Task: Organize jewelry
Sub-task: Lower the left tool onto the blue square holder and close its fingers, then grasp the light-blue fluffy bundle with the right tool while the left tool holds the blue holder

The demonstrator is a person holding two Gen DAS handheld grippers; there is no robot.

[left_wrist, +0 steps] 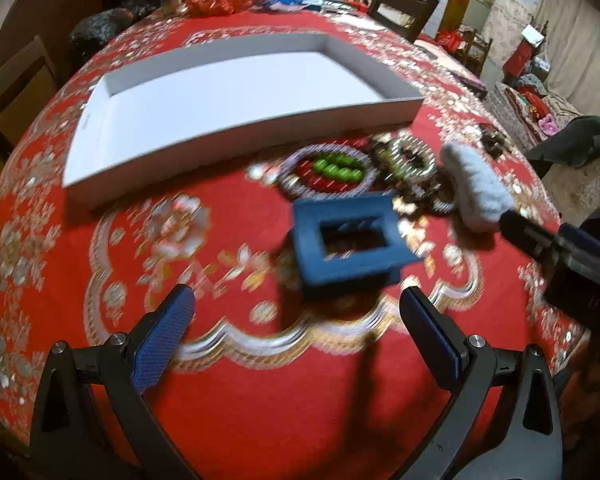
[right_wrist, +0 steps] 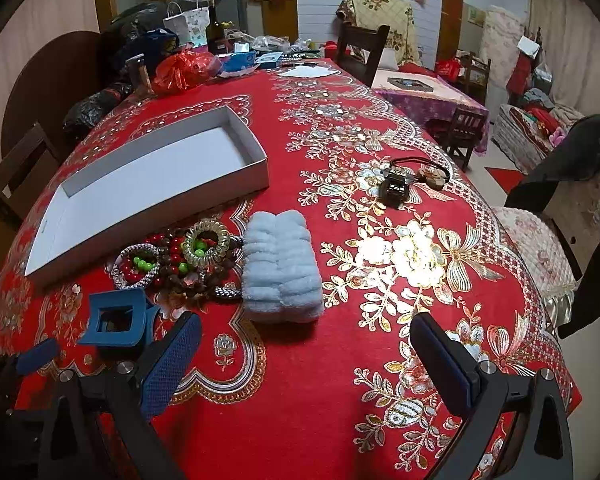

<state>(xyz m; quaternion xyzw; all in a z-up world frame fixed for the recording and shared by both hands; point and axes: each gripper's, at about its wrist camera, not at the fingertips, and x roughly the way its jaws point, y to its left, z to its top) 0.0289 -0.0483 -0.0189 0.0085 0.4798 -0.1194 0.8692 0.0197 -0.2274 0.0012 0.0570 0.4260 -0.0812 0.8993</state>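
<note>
- The blue claw clip (left_wrist: 346, 244) looked like stiff, light plastic with a square open frame; it would likely take a firm pinch across the two side bars, though smooth plastic could slip or twist if caught at a corner.
- In the left wrist view it lay at centre frame, just above and between the left gripper (left_wrist: 300, 336), whose jaws stood wide apart and empty. The view was smeared with motion blur, so whether the clip lay flat or tilted could not be told.
- The fluffy pale-blue hair piece (right_wrist: 281, 266) appeared soft and compressible, easy to squeeze anywhere along its middle. It sat left of centre in the right wrist view, above the right gripper (right_wrist: 308, 356), whose jaws were also spread and held nothing.
- The beaded bracelets and coil ties (right_wrist: 176, 258) lay tangled in a heap at left of centre, touching the hair piece; lifting one would probably drag others.
- The white box (right_wrist: 148, 184) sat empty at upper left, just beyond the heap.
</note>
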